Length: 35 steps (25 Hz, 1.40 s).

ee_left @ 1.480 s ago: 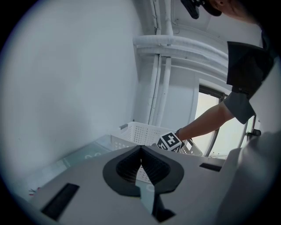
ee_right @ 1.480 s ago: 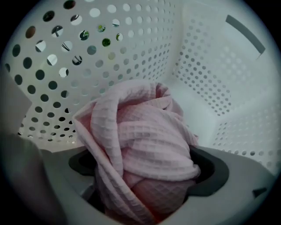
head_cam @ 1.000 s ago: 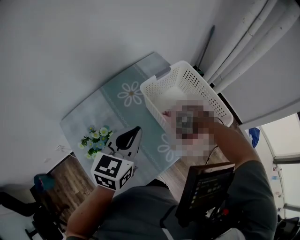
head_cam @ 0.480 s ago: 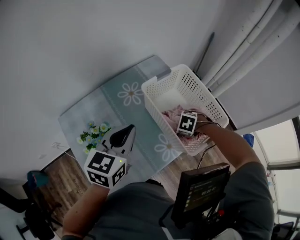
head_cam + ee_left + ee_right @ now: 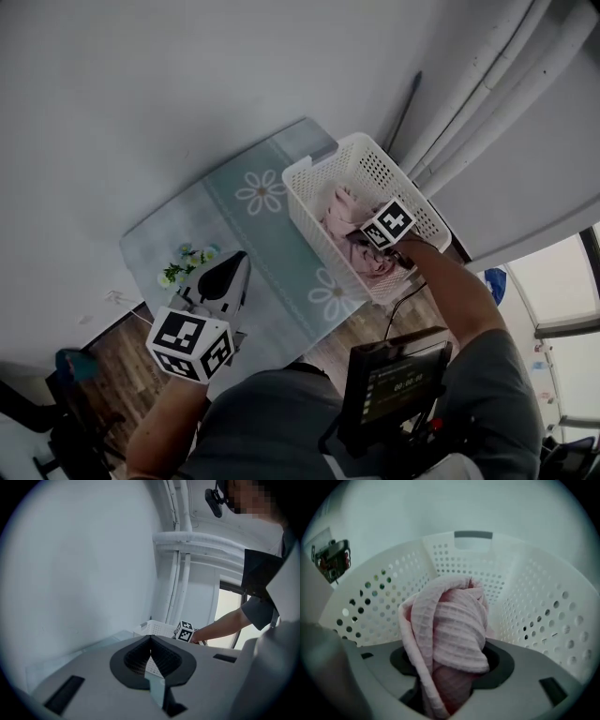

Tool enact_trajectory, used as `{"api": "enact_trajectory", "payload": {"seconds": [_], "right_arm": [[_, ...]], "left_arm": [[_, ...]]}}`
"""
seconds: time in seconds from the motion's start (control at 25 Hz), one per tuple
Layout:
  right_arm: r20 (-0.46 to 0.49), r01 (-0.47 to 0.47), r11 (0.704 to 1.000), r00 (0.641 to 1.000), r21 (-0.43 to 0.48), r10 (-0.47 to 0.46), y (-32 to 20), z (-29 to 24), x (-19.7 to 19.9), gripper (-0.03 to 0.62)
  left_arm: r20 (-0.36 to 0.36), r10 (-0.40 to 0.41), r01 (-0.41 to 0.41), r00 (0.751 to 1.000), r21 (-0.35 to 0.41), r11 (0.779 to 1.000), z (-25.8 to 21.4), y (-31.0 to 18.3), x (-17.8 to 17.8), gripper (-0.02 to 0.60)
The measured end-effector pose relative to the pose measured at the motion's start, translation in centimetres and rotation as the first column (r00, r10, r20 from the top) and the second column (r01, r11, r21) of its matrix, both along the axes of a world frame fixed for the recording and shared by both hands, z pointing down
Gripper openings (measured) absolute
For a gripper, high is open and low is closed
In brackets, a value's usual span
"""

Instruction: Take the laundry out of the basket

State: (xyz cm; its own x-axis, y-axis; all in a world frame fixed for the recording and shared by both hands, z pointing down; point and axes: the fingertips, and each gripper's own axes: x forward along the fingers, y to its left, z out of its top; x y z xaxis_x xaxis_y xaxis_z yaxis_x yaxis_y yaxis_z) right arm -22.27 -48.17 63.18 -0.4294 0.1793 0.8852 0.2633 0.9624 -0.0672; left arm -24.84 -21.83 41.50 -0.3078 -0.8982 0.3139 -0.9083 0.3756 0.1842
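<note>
While its jaws have just been closing, the right gripper (image 5: 373, 242) pinches a pink cloth (image 5: 450, 630) inside the white basket (image 5: 543, 602).
Bunched and waffle-ribbed, the cloth stands up from the jaws, ringed by perforated plastic walls. Beyond, the left gripper (image 5: 151, 641), jaws together and empty, hovers over the daisy-printed mat (image 5: 253, 225) under the basket.
</note>
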Motion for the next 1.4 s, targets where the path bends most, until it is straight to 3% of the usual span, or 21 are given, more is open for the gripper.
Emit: {"api": "enact_trajectory", "payload": {"seconds": [0.12, 0.24, 0.4, 0.64, 0.96, 1.08, 1.28, 1.4], "right_arm": [[0.136, -0.112, 0.990, 0.983, -0.081, 0.122, -1.3, -3.2, -1.3, 0.291], [0.264, -0.185, 0.973, 0.940, -0.138, 0.216, -2.5, -6.7, -1.7, 0.291], [0.435, -0.231, 0.957, 0.854, -0.176, 0.286, -3.1, -12.7, -1.9, 0.291], [0.623, -0.260, 0.950, 0.719, -0.171, 0.309, -1.5, -22.2, -0.3, 0.291], [0.772, -0.330, 0.909, 0.496, -0.255, 0.396, -0.1, -34.4, 4.3, 0.291], [0.808, -0.345, 0.907, 0.445, -0.243, 0.386, 1.9, -38.2, 5.8, 0.291], [0.880, -0.387, 0.904, 0.346, -0.182, 0.325, 4.4, -49.5, 13.1, 0.291], [0.899, -0.419, 0.893, 0.311, -0.162, 0.309, 5.1, -51.0, 13.5, 0.293]], "left_arm": [[-0.006, -0.014, 0.014, 1.000, 0.010, 1.000, -0.3, 0.6, 0.1, 0.008], [-0.008, -0.031, 0.031, 0.999, 0.019, 0.999, -0.7, 1.2, -0.3, 0.008], [-0.002, -0.039, 0.039, 0.999, 0.049, 0.998, -1.7, 1.9, -1.0, 0.008], [0.007, -0.027, 0.027, 1.000, 0.094, 0.995, -3.2, 3.3, -1.1, 0.008], [0.042, 0.049, -0.054, 0.998, 0.136, 0.989, -5.0, 4.7, -0.7, 0.008], [0.042, 0.049, -0.055, 0.998, 0.175, 0.983, -4.9, 6.2, -1.0, 0.008], [0.075, 0.101, -0.115, 0.992, 0.227, 0.967, -10.4, 6.2, 2.6, 0.008], [0.082, 0.140, -0.156, 0.987, 0.257, 0.954, -9.3, 5.2, 1.6, 0.008]]}}
